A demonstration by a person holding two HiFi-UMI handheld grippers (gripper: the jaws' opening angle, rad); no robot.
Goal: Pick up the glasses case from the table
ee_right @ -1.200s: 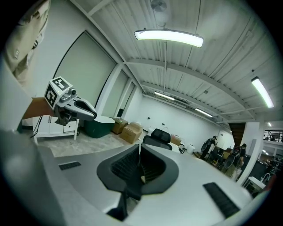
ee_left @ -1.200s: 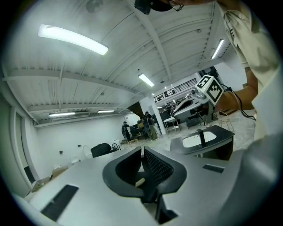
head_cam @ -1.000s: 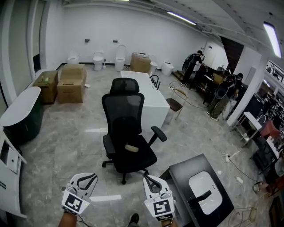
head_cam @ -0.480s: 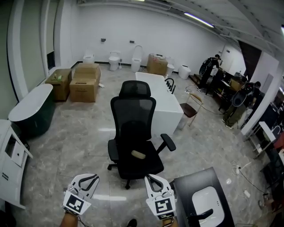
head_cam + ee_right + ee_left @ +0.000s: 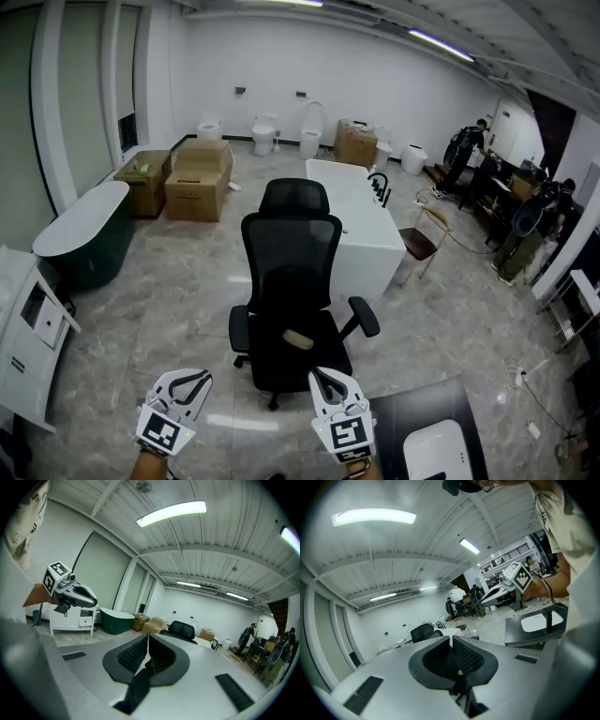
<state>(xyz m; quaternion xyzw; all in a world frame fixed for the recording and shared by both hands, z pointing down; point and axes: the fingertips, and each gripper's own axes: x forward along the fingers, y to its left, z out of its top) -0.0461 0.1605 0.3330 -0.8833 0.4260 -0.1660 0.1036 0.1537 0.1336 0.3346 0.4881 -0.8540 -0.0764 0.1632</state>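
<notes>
A small beige oblong case lies on the seat of a black office chair in the middle of the head view. My left gripper and right gripper are held low at the bottom of that view, a short way in front of the chair and apart from the case. Each gripper's jaws are shut, tips together, with nothing between them. The left gripper view looks past its closed jaws to the chair and shows the right gripper in a hand. The right gripper view shows its closed jaws and the left gripper.
A white desk stands right behind the chair. A dark table with a white basin is at the bottom right. Cardboard boxes, a green tub and a white cabinet line the left. People stand far right.
The head view has swung so the chair sits more central and closer, and the dark table has slid toward the bottom right edge. Both grippers kept their place in the view and stayed shut.
</notes>
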